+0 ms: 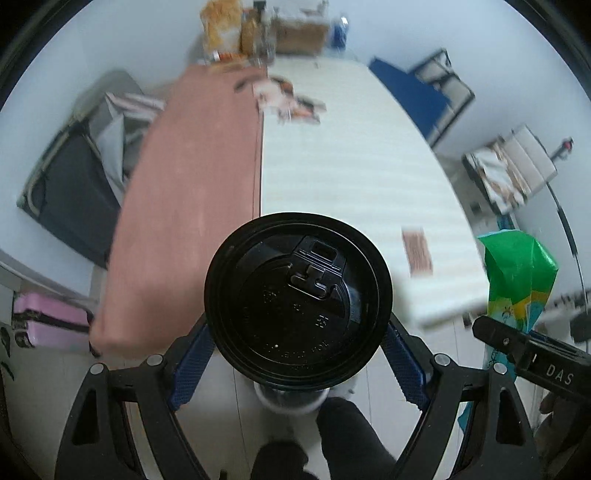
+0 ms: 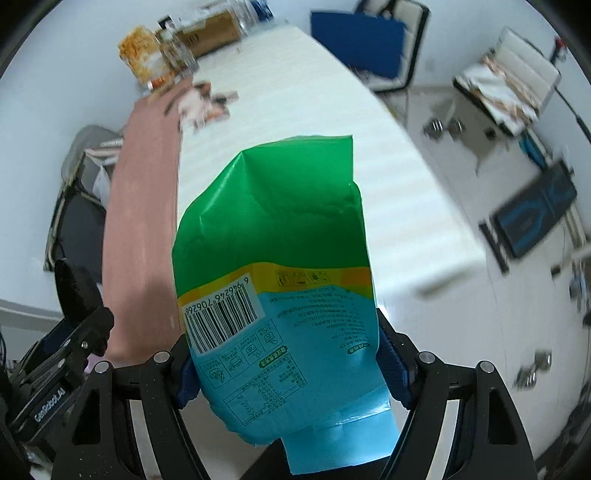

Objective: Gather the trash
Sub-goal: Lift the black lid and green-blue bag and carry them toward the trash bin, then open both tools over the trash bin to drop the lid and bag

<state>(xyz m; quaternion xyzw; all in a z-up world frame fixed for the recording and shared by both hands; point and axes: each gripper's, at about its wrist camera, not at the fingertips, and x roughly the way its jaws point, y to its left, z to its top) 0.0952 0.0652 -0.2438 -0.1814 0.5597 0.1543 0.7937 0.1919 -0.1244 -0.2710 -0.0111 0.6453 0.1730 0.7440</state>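
Note:
My left gripper (image 1: 297, 360) is shut on a takeaway cup with a black lid (image 1: 297, 299), its blue pads (image 1: 194, 360) pressing both sides of the cup, seen from above. My right gripper (image 2: 291, 365) is shut on a green, yellow and light-blue snack bag (image 2: 280, 266) with a barcode, held upright above the near end of the table. The same bag (image 1: 517, 273) shows at the right of the left wrist view, with the right gripper's black body below it. The left gripper's black frame (image 2: 62, 354) appears at the lower left of the right wrist view.
A long table carries a white striped cloth (image 1: 351, 166) and a pink cloth (image 1: 192, 192). Wrappers (image 1: 288, 99) lie far up the table, a brown packet (image 1: 417, 251) near its right edge. Jars and a box (image 1: 258, 29) crowd the far end. Chairs and suitcases stand around.

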